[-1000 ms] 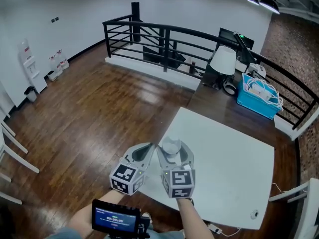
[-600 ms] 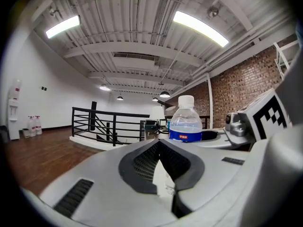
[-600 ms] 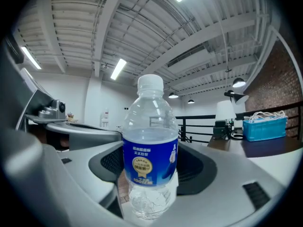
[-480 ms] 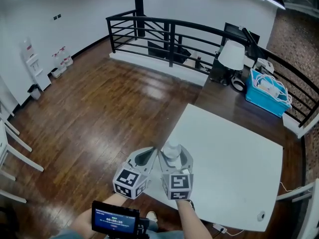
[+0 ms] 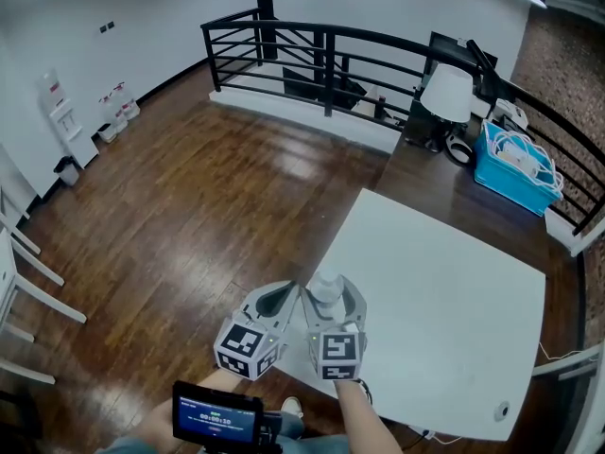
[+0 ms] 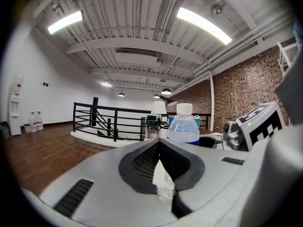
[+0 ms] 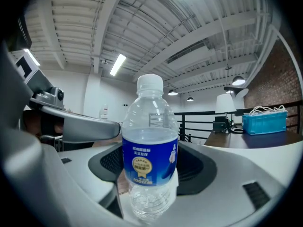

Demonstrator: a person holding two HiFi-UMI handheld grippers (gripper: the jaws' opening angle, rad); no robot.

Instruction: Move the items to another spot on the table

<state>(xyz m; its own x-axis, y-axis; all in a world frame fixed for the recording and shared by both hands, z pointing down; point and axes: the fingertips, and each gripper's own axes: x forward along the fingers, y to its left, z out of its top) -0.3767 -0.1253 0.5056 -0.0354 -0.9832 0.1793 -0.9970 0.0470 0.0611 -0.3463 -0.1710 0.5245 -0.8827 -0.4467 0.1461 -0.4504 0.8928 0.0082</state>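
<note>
A clear water bottle (image 5: 325, 283) with a white cap and blue label (image 7: 149, 150) stands upright between the jaws of my right gripper (image 5: 326, 296), which is shut on it over the near left corner of the white table (image 5: 444, 291). In the right gripper view the grey jaws of my right gripper (image 7: 156, 163) hug the bottle's lower half. My left gripper (image 5: 282, 293) hangs close beside it on the left, just off the table's edge, jaws shut with nothing between them. From my left gripper (image 6: 160, 151), the bottle (image 6: 183, 126) shows right behind the jaw tips.
A dark desk (image 5: 444, 178) with a white lamp (image 5: 447, 93) and a blue basket of cables (image 5: 515, 164) stands beyond the table. A black railing (image 5: 321, 55) runs behind. Wooden floor lies to the left, with white chair legs (image 5: 19, 282). A small screen (image 5: 217, 414) sits below the grippers.
The head view has swung slightly, so the table and desk sit further right. Both grippers and the bottle keep their places relative to each other.
</note>
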